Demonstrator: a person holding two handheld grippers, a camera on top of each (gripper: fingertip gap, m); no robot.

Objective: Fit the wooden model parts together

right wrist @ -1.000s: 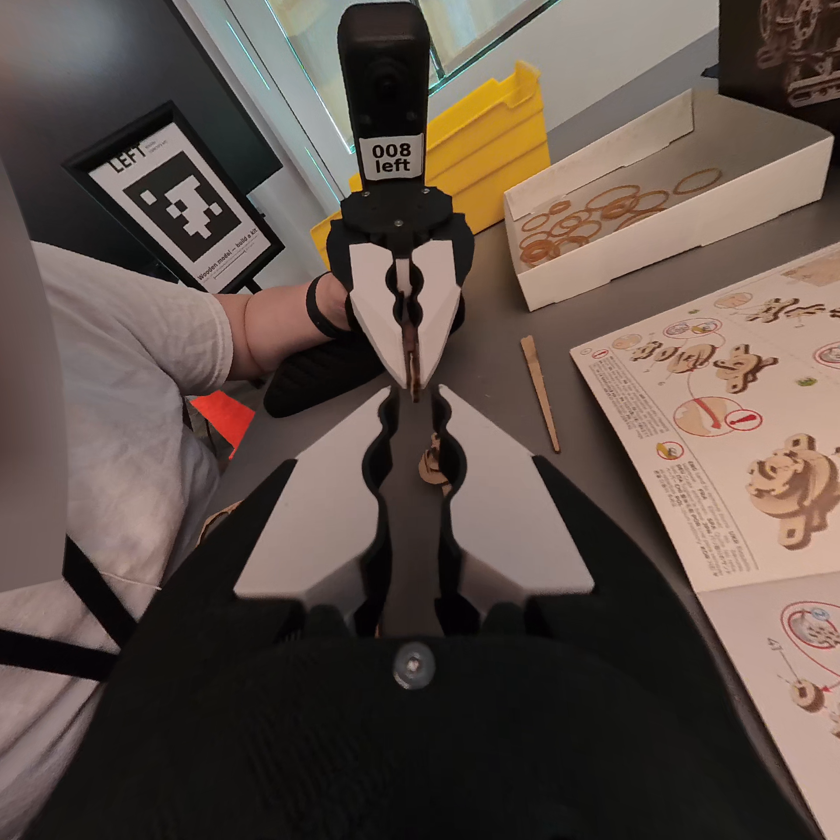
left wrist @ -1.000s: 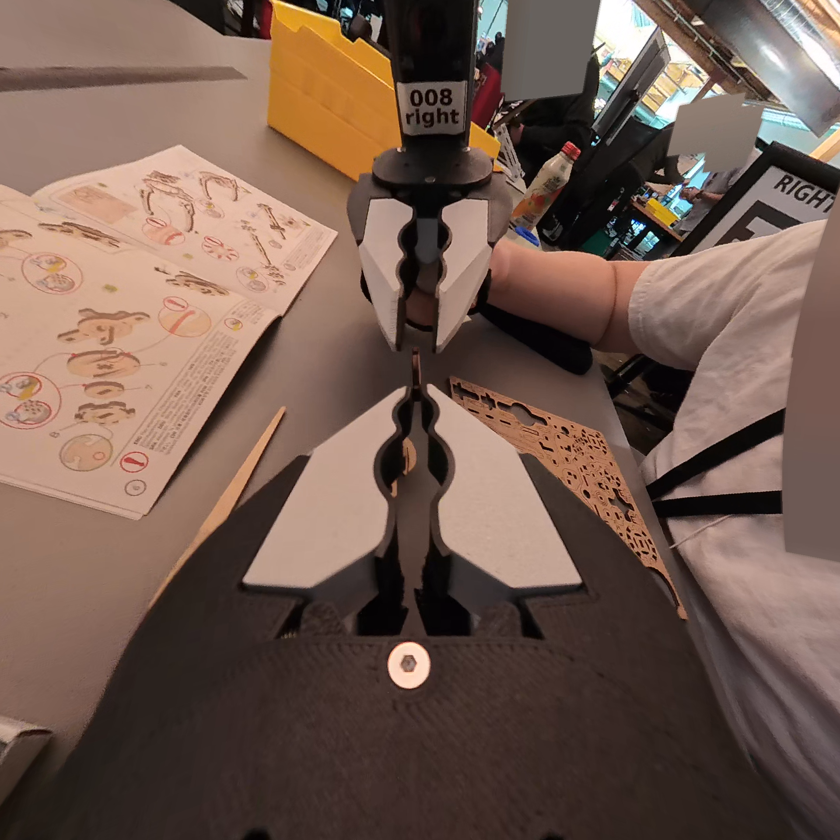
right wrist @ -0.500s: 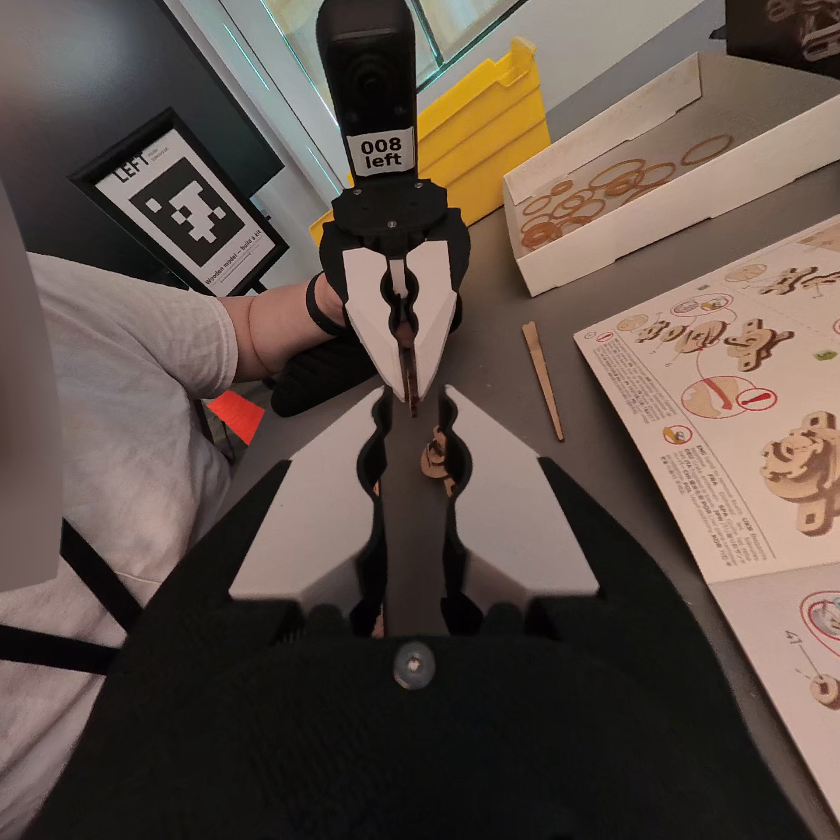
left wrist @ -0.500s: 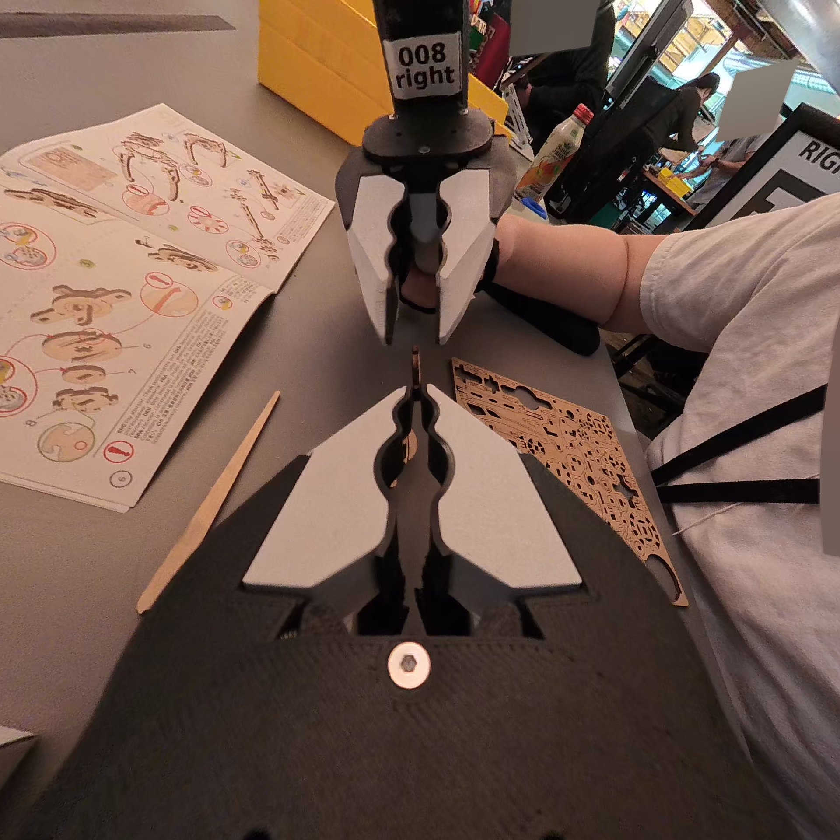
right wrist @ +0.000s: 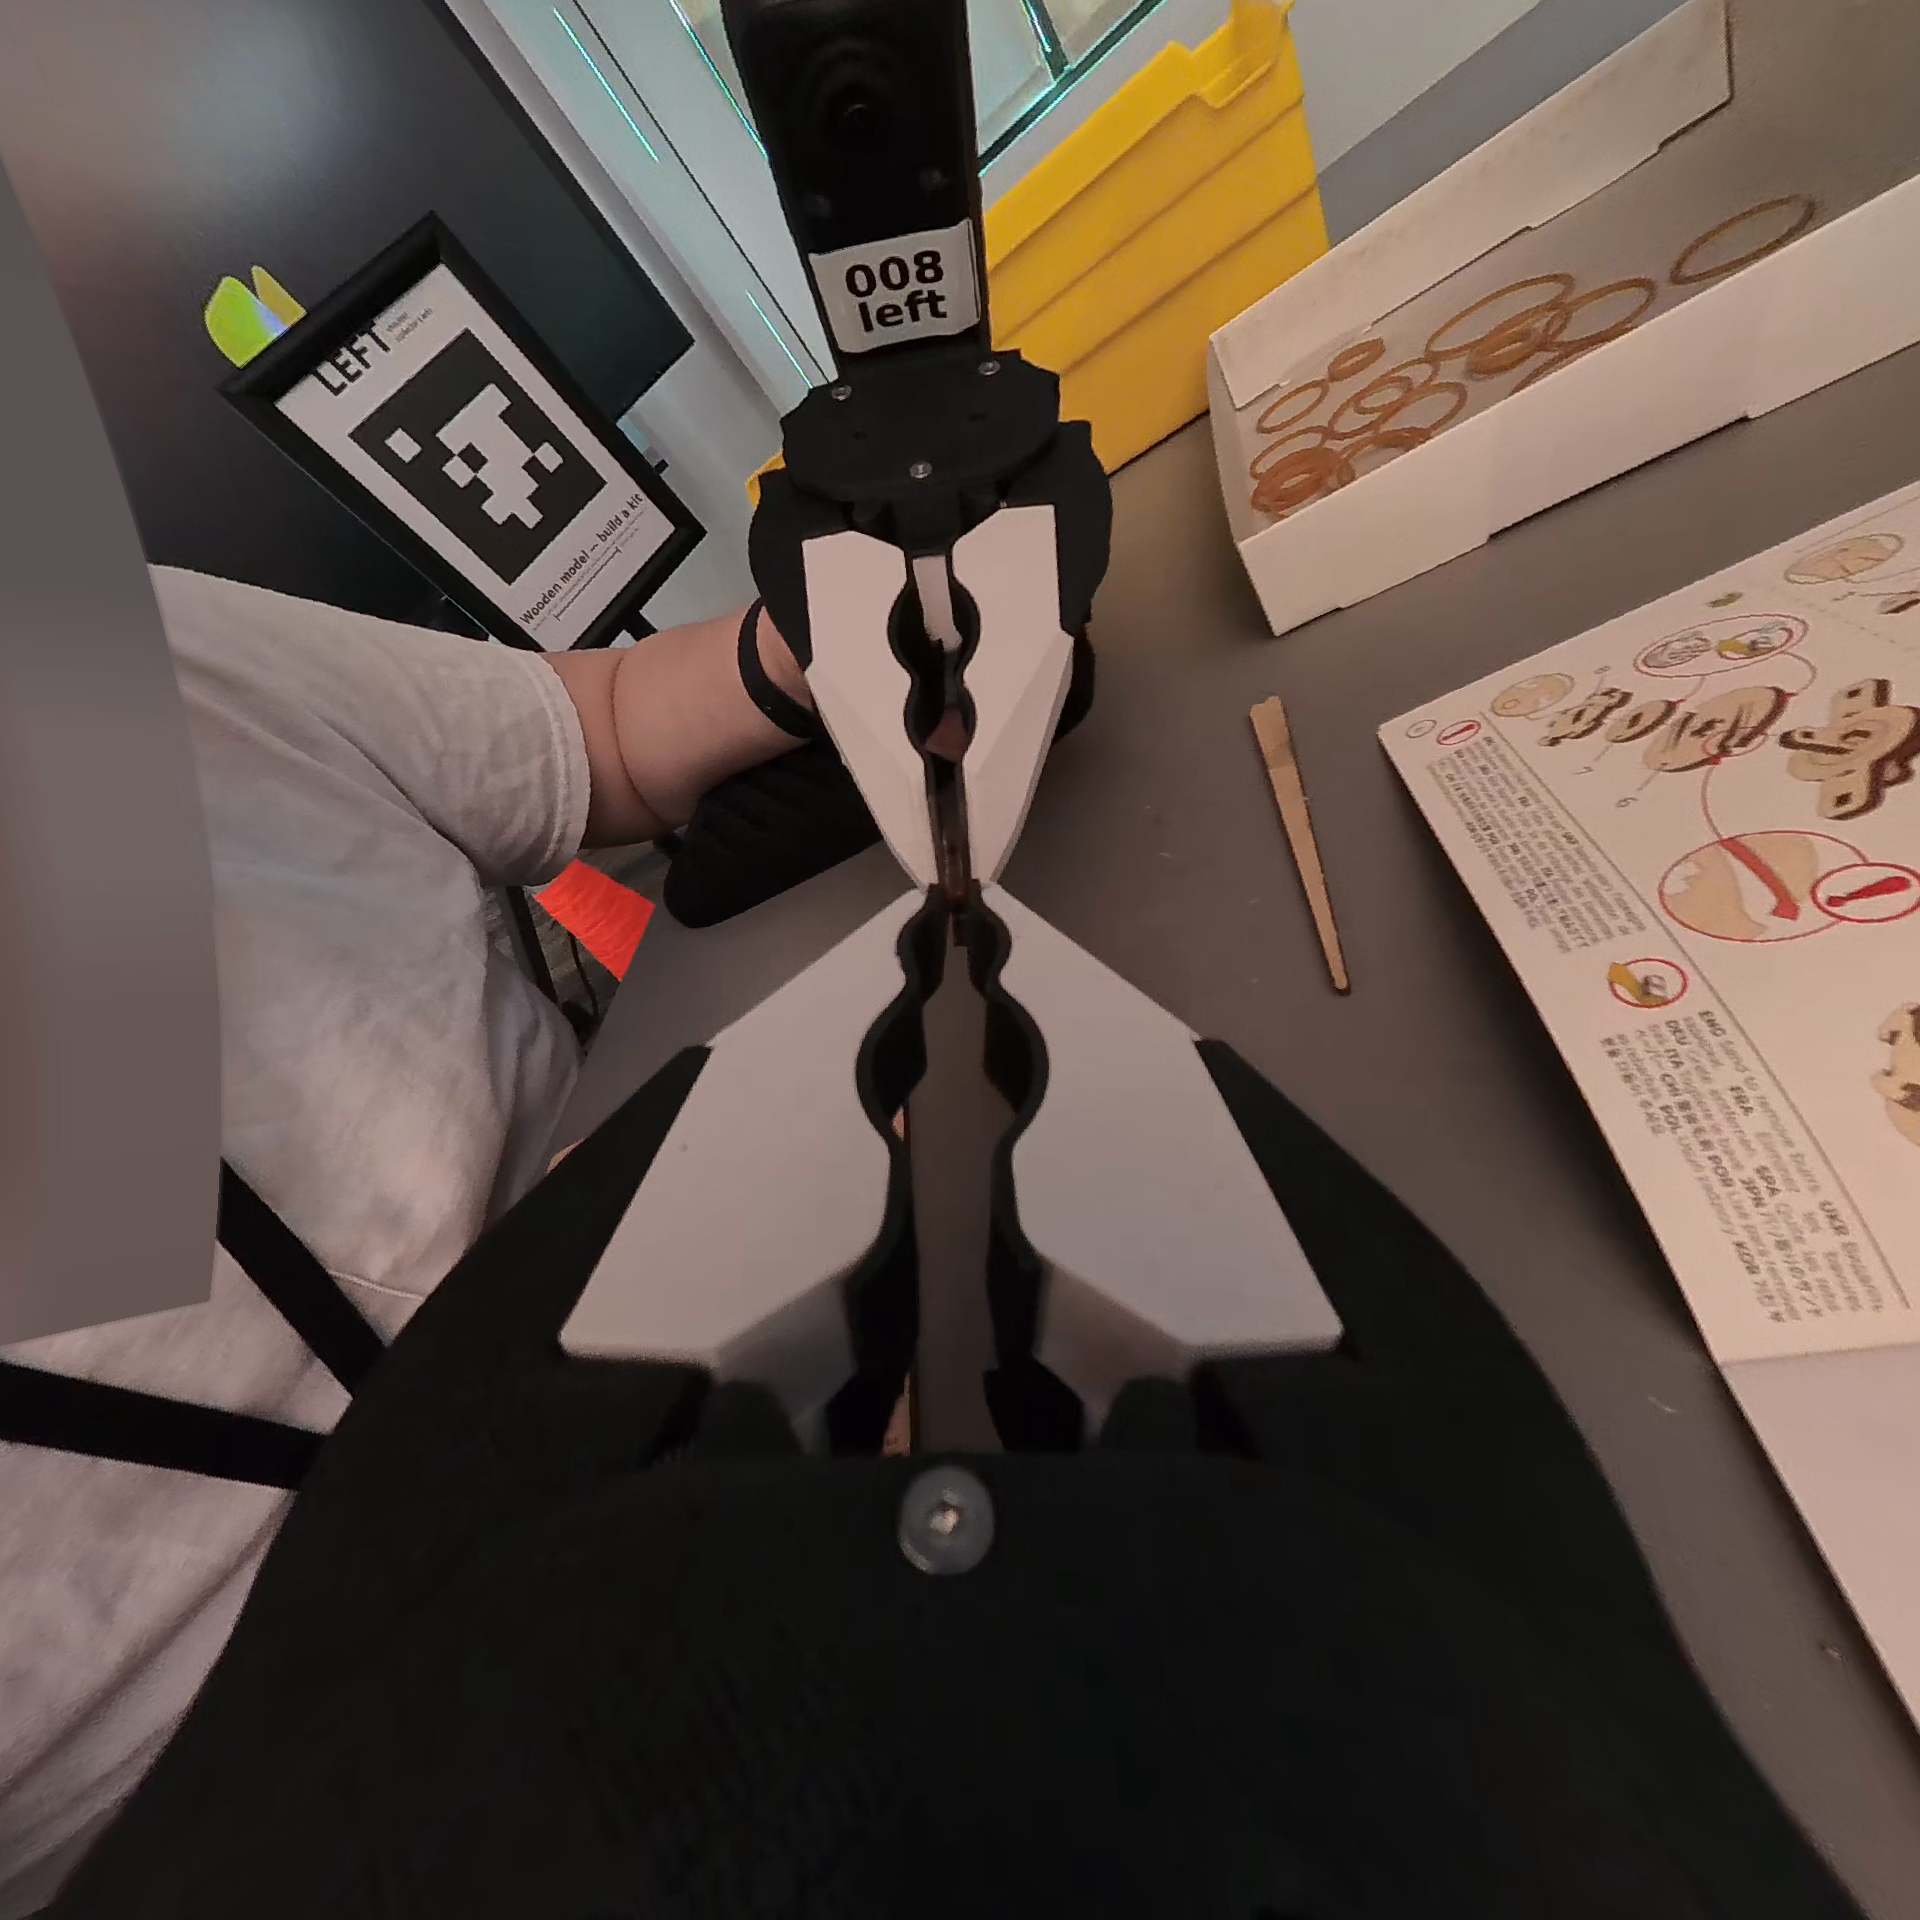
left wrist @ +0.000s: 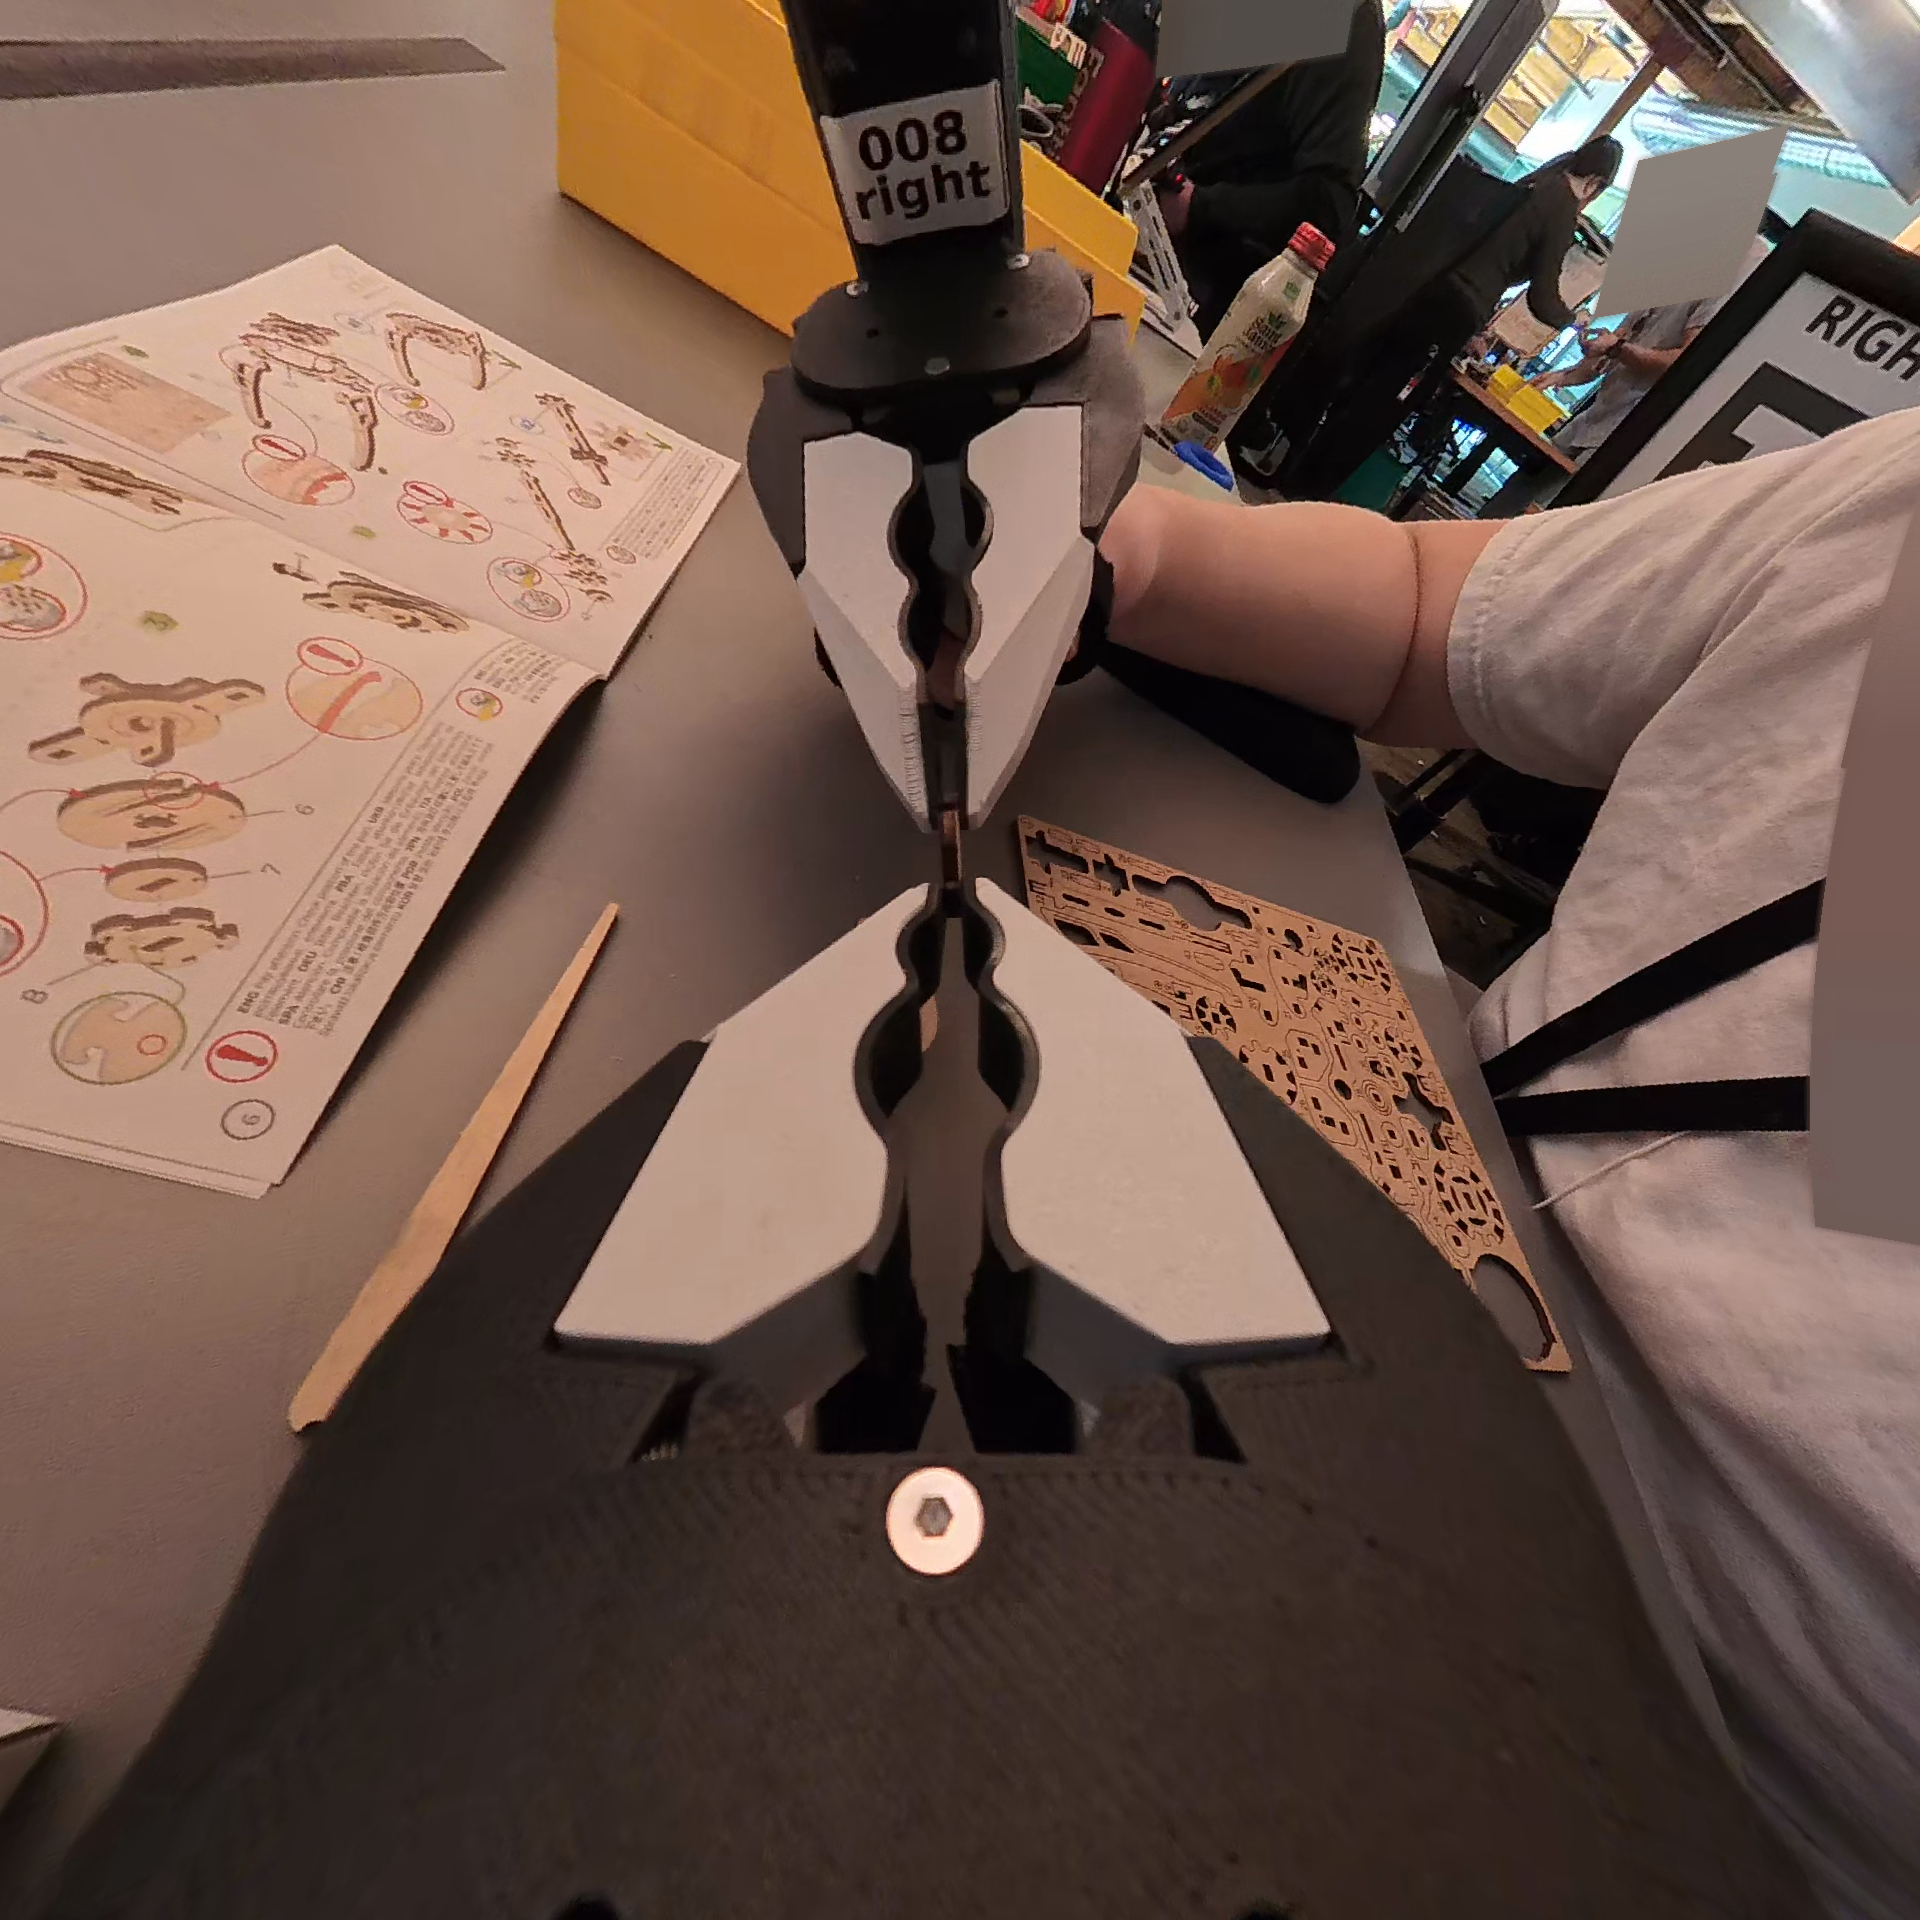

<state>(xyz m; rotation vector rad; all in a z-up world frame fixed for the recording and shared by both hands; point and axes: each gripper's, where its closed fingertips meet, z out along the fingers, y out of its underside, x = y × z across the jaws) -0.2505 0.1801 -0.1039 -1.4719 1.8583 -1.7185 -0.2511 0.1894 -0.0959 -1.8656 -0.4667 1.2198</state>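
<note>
Since the earlier frames the right gripper (left wrist: 943, 821) has narrowed from a wide gap and come tip to tip with the left gripper (left wrist: 948, 902). Both now pinch the same thin wooden part (left wrist: 948, 857) edge-on above the table (left wrist: 727, 831), probably to press pieces together. The punched wooden sheet (left wrist: 1288, 1029) lies just right.

Wooden part (left wrist: 949, 857) mostly hidden between fingertips, centre frame; shape unclear. Instruction sheet (right wrist: 1662, 935) cut off at right edge.
</note>
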